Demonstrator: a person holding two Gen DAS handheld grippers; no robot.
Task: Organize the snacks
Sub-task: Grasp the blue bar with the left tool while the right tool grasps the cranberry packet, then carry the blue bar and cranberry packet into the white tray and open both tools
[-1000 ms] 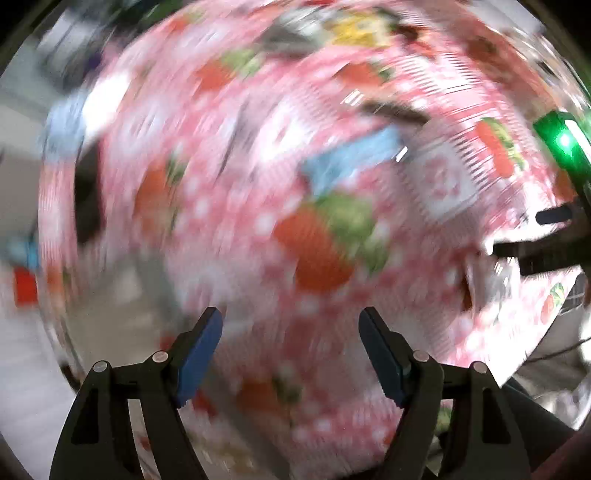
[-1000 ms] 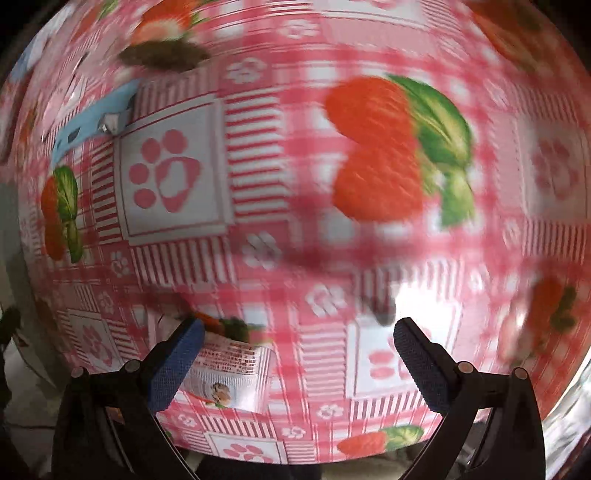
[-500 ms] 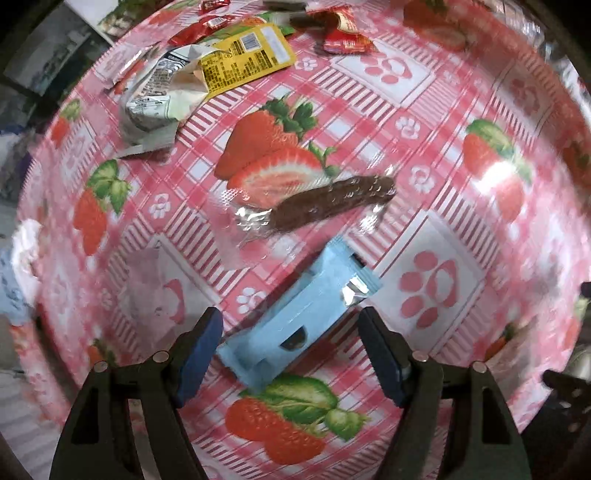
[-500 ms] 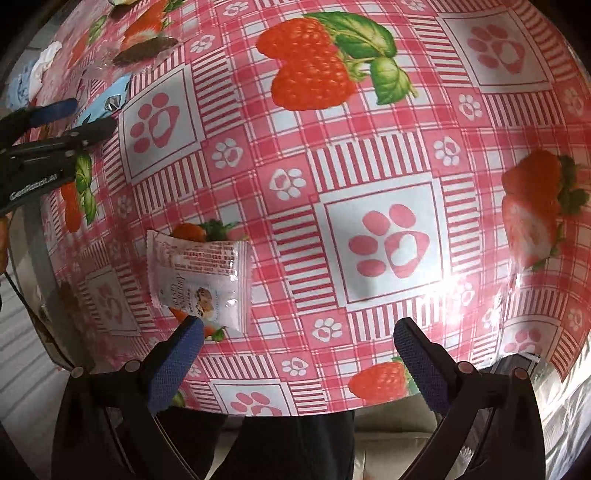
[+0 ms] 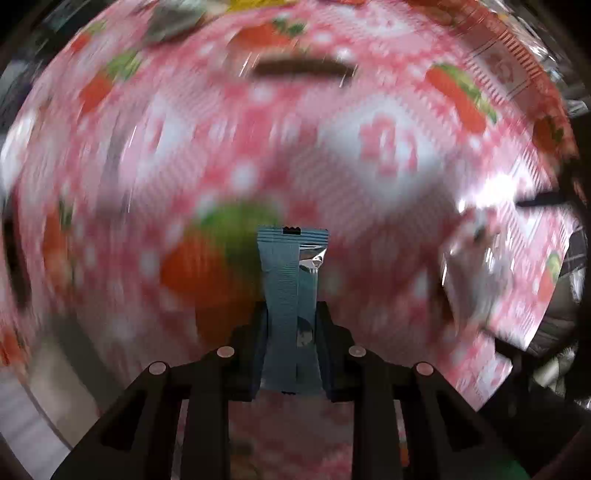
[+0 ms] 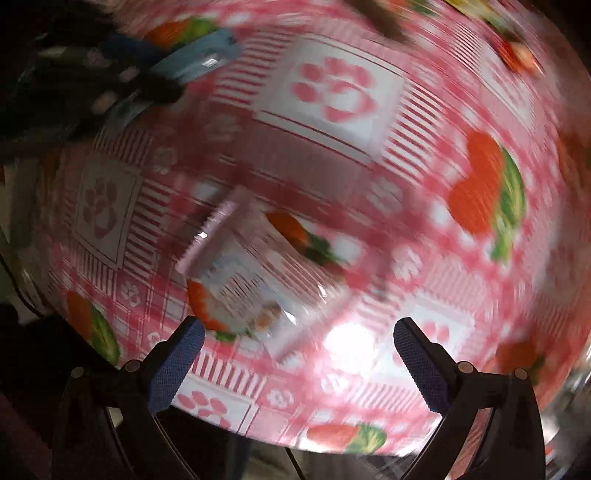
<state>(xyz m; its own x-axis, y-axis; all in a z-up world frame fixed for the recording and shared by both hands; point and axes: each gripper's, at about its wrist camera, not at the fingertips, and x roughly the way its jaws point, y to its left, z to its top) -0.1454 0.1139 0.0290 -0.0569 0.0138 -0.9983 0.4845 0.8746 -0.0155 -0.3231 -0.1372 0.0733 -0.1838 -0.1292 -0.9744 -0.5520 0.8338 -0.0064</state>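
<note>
My left gripper (image 5: 290, 325) is shut on a light blue snack packet (image 5: 291, 273), which stands up between the pads above the blurred strawberry tablecloth (image 5: 388, 147). The right wrist view catches the same blue packet (image 6: 199, 59) at top left, held in the dark left gripper. My right gripper (image 6: 297, 354) is open over the table, nothing between its fingers. A clear white snack packet (image 6: 251, 273) lies on the cloth just ahead of its left finger. That packet (image 5: 476, 269) also lies at the right in the left wrist view.
A brown chocolate stick in clear wrap (image 5: 303, 68) lies farther up the cloth. A crumpled grey wrapper (image 5: 173, 20) and more snacks sit at the top edge. The table edge (image 6: 295, 443) runs just below the right gripper.
The left gripper closed on the blue packet and lifted it off the cloth. The right gripper moved across the table and rolled, so the white packet now sits nearer its middle.
</note>
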